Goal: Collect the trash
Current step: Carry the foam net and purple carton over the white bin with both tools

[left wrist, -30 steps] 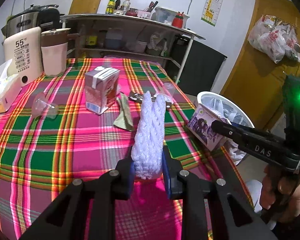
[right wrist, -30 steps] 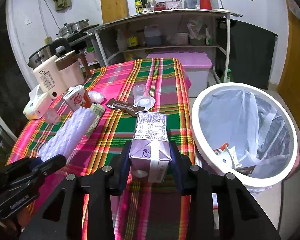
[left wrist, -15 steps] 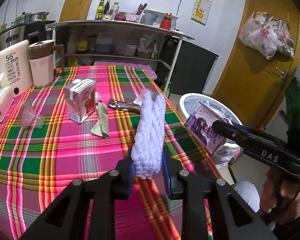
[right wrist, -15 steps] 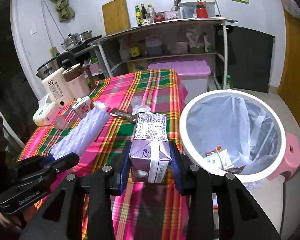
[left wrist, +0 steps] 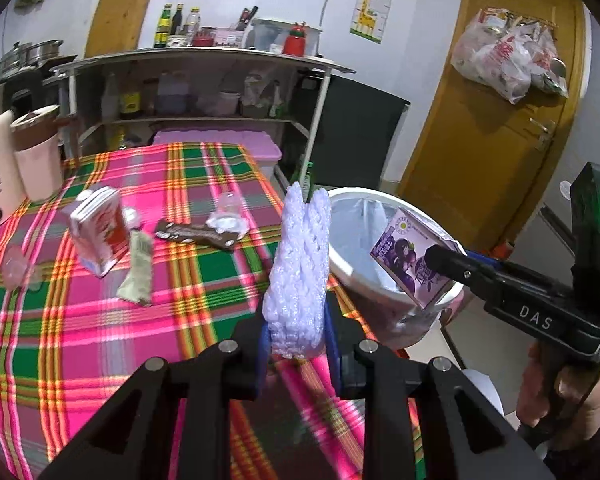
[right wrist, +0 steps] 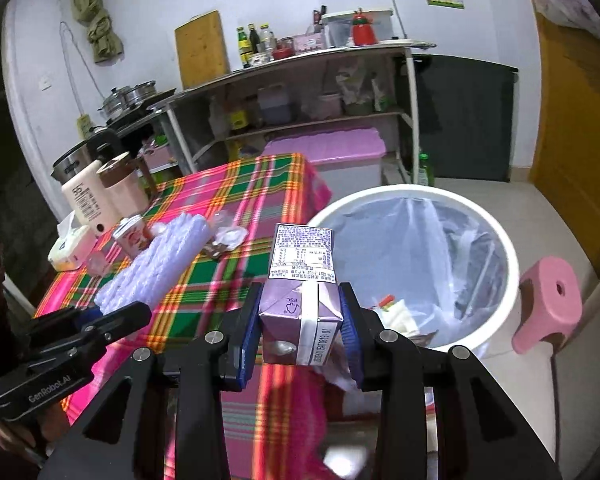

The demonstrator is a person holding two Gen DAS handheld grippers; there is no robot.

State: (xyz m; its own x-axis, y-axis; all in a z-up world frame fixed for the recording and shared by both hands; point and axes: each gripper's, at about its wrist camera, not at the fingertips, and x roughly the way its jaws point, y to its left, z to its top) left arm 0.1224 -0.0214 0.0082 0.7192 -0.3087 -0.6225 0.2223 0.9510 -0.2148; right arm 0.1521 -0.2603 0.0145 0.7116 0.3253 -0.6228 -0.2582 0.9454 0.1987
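Right gripper [right wrist: 300,320] clamped on purple carton [right wrist: 302,280], left gripper [left wrist: 296,336] squeezing white foam net [left wrist: 300,264], lined white bin [right wrist: 504,248] holding scraps beside counter [left wrist: 80,312]

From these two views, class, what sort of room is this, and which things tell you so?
Most likely a home kitchen and dining room. A metal shelf carries sauce bottles, steel pots stand beside it, and a table under a plaid cloth sits next to a lined trash bin.
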